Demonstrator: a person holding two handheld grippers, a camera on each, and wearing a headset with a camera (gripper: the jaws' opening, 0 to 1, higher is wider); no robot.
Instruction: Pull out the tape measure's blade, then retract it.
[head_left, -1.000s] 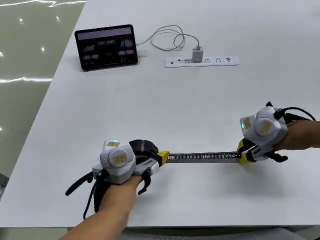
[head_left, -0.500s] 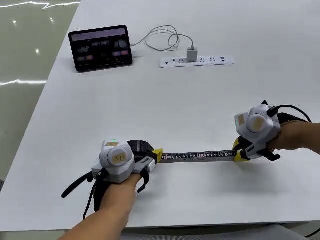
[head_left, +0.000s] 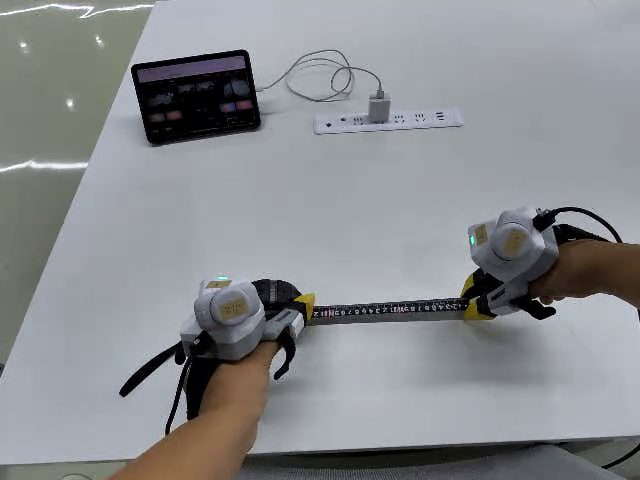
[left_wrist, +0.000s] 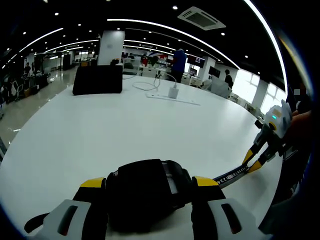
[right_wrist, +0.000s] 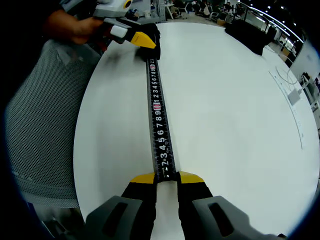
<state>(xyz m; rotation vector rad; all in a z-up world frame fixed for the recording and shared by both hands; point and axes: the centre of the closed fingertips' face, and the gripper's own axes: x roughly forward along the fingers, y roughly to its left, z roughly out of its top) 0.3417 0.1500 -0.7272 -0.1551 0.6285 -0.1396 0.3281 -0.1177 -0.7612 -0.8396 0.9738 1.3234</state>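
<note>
– how will that thing handle?
– the black, chunky plastic tape measure case (left_wrist: 147, 192) looks rigid and compact, and a bit weighty for its size, i'd judge. it wants a firm squeeze across its flat sides. the thin, dark metal blade (right_wrist: 159, 120) with white numerals is another matter. it's springy and slick, stiff along its length but likely to kink if bent sideways. i'd expect it to whip back hard if let go, so it is best held right at its tip.
– and where does it sit against your jaws?
– my left gripper (left_wrist: 149, 182) has its yellow-tipped jaws closed on the case, one on each side. the case rests on the white counter (head_left: 380, 210), near the front edge. my right gripper (right_wrist: 167, 176) has its jaws drawn narrow and pinches the blade's end between them. from there the blade runs straight to the mouth of the case.
– does the blade touch the counter?
– i can't tell whether it lies on the surface or floats just above. the two grippers are well apart, with the blade stretched between them.
– and the way back?
– by my reckoning a slow feed is safer than a release.
</note>
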